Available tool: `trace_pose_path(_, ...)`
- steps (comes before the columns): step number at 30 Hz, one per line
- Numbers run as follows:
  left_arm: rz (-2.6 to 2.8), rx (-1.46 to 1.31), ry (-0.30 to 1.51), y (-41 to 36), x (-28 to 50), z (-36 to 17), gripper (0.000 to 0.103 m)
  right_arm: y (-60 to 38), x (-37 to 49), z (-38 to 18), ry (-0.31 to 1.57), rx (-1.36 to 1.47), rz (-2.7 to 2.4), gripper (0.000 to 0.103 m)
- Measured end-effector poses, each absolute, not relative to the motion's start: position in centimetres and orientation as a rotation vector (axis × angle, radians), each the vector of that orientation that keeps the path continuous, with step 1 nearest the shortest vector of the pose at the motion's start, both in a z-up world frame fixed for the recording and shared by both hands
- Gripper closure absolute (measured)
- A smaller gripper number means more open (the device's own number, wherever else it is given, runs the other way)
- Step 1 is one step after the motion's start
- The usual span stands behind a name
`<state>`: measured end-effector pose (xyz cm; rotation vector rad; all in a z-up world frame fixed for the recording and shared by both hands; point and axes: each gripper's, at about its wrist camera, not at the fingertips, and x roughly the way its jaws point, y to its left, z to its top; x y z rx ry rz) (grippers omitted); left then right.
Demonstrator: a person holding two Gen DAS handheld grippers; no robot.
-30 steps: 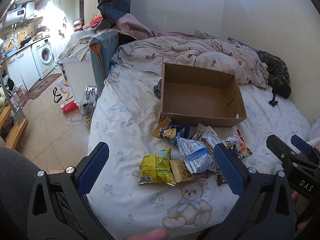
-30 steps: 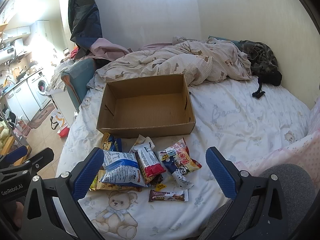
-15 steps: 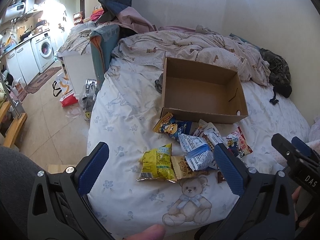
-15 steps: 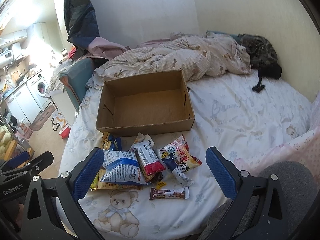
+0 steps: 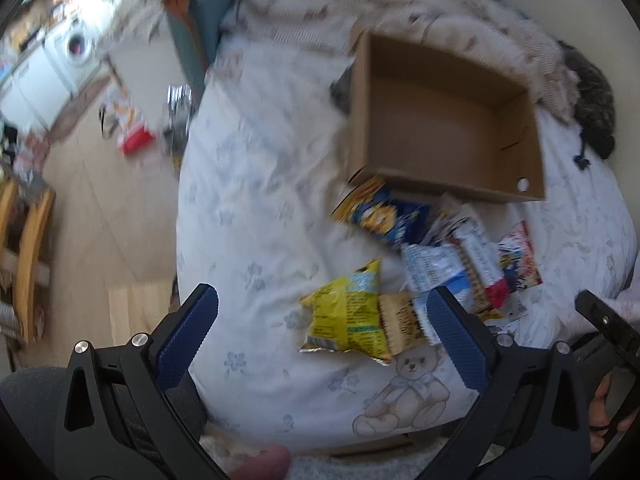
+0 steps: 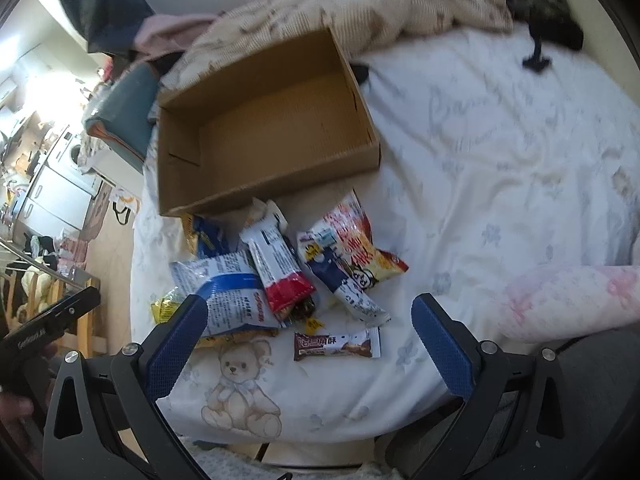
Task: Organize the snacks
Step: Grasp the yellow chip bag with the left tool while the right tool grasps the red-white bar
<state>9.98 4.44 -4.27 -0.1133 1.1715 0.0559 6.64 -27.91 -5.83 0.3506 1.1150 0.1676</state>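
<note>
Cardboard box [image 6: 264, 120] sat on the bed [image 6: 500, 128], open side up, nothing in it. Snack packets [image 6: 280, 272] lay heaped just in front of its near wall, overlapping. One small bar [image 6: 336, 345] lay apart, nearer than the heap. Rumpled quilt [image 6: 360, 4] lay behind the box. Floor [image 5: 100, 220] ran left of the bed.

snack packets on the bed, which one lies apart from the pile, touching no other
The small brown chocolate bar wrapper, lying flat beside the teddy bear print on the white sheet. The other packets overlap in a heap nearer the open cardboard box.
</note>
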Motion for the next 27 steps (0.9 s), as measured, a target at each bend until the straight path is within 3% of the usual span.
trace_pose_path(7,0.100,-0.248,1.399,6.5,11.7,-10.9,0.001,-27.9,8.4,-7.8,1.161,0.418,0.167,0.000)
trace_pose_path(13,0.089,-0.285,1.497,4.8,12.4,-15.3,0.010,-27.5,9.2,-8.2,1.164,0.408,0.165,0.000)
trace_pose_path(16,0.068,-0.276,1.544,3.4,12.5,-17.2,0.020,-27.8,9.3,-8.4,1.164,0.422,0.159,0.000)
trace_pose_path(19,0.043,-0.300,1.568,2.6,12.4,-18.4,0.050,-28.3,9.5,-8.7,1.171,0.440,0.147,0.000)
trace_pose_path(20,0.039,-0.298,1.561,2.5,12.3,-18.2,0.056,-28.6,9.5,-8.7,1.170,0.447,0.142,0.000)
trace_pose_path(23,0.036,-0.249,1.526,2.2,11.5,-16.7,0.065,-29.5,9.6,-8.8,1.165,0.462,0.127,0.000)
trace_pose_path(27,0.030,-0.241,1.479,2.7,10.2,-13.9,0.067,-30.7,9.7,-9.1,1.171,0.517,0.117,0.000)
